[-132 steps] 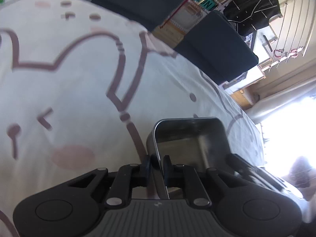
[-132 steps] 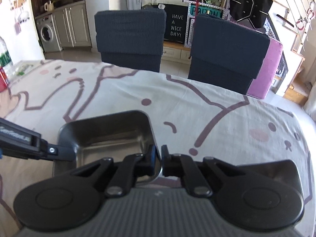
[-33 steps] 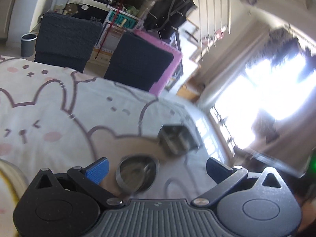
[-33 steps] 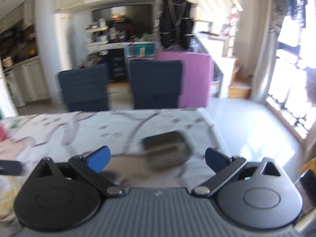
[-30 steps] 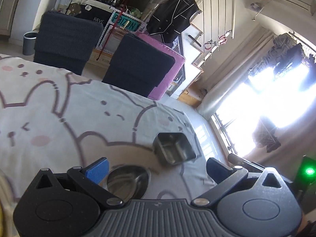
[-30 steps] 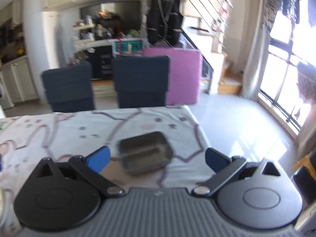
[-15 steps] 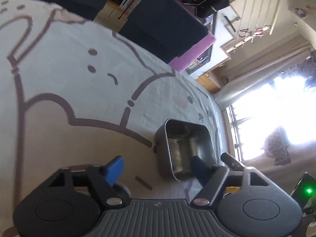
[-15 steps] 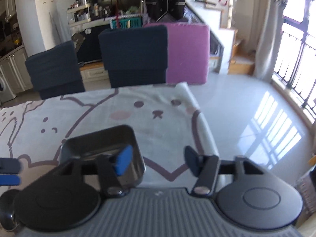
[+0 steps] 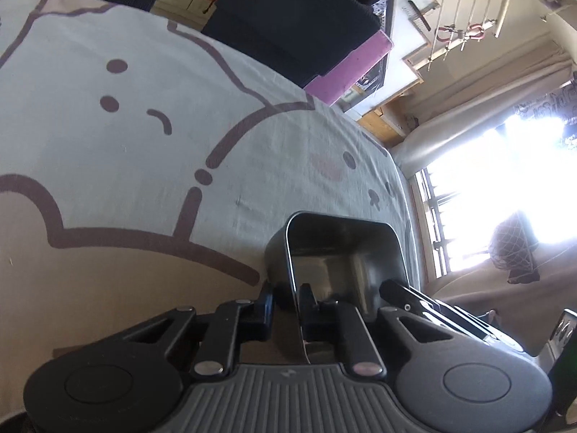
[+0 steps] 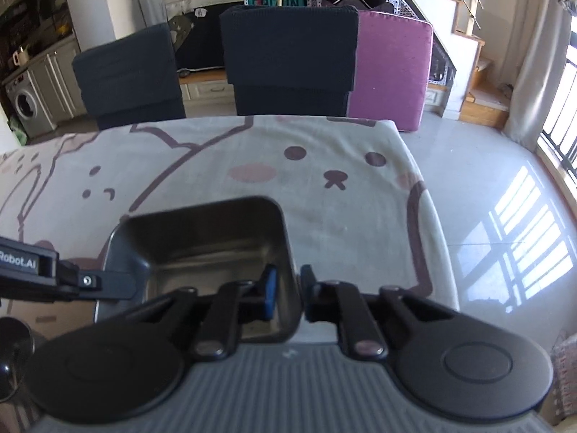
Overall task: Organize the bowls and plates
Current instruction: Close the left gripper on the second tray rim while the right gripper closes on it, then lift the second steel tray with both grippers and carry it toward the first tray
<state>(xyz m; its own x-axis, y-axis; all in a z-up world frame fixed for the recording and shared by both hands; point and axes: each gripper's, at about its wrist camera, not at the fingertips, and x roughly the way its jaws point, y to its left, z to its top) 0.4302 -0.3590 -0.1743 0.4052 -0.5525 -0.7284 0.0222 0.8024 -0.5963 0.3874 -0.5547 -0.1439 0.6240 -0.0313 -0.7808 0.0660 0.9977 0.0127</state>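
Note:
A square steel dish point(image 9: 342, 252) stands on the bear-print tablecloth point(image 9: 144, 144) near the table's right end. In the left wrist view my left gripper point(image 9: 287, 297) is closing, its jaws astride the dish's left wall, pads against the metal. The right wrist view shows the same dish point(image 10: 202, 238). There my right gripper point(image 10: 288, 288) is closing on the right wall, one blue-padded finger inside and one outside. Each gripper also shows in the other's view: the right one's fingers point(image 9: 414, 299) at the far rim, the left one's fingers point(image 10: 90, 281) at the left rim.
A round steel bowl point(image 10: 14, 346) sits at the lower left, partly cut off. Two dark chairs point(image 10: 288, 57) and a pink cushion point(image 10: 389, 68) stand behind the table. The table edge point(image 10: 429, 216) drops off just right of the dish.
Both grippers came down and forward from wide open above the table. Their jaws have narrowed onto opposite walls of the square dish.

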